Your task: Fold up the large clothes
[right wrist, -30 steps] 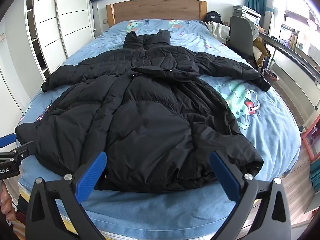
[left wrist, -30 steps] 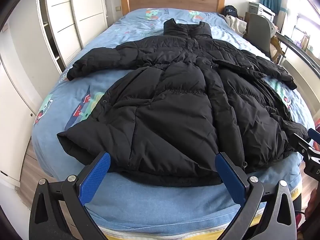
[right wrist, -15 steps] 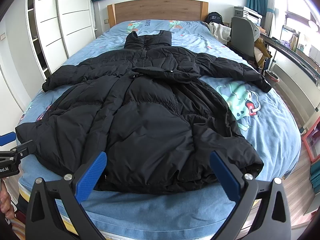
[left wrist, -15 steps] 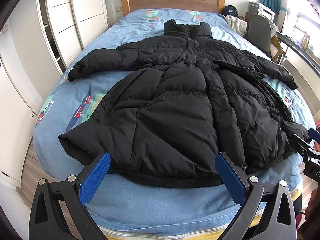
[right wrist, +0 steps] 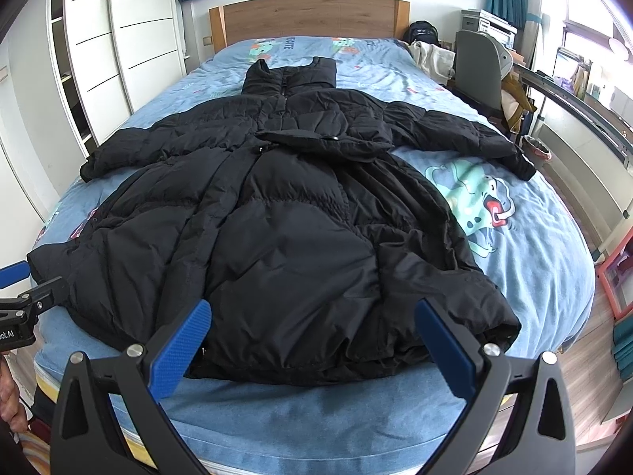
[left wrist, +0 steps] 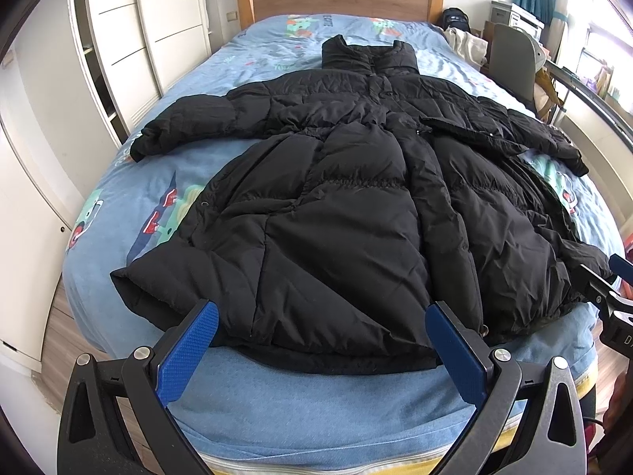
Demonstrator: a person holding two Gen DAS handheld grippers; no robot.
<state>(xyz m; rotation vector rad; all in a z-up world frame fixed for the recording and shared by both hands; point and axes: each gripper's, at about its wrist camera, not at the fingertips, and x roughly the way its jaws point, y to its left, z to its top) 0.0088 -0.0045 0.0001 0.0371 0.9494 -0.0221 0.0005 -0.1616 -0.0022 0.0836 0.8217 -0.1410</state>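
A long black puffer coat lies spread flat on the bed, collar toward the headboard, both sleeves stretched out sideways; it also shows in the right wrist view. My left gripper is open and empty, hovering just before the coat's hem at its left half. My right gripper is open and empty, before the hem at its right half. Each gripper's tip shows at the edge of the other's view.
The bed has a blue cartoon-print sheet and a wooden headboard. White wardrobes stand along the left. A grey chair and clutter stand at the right, with wooden floor on both sides.
Both views have shifted very slightly; the coat lies as before. Both grippers stay open and empty.
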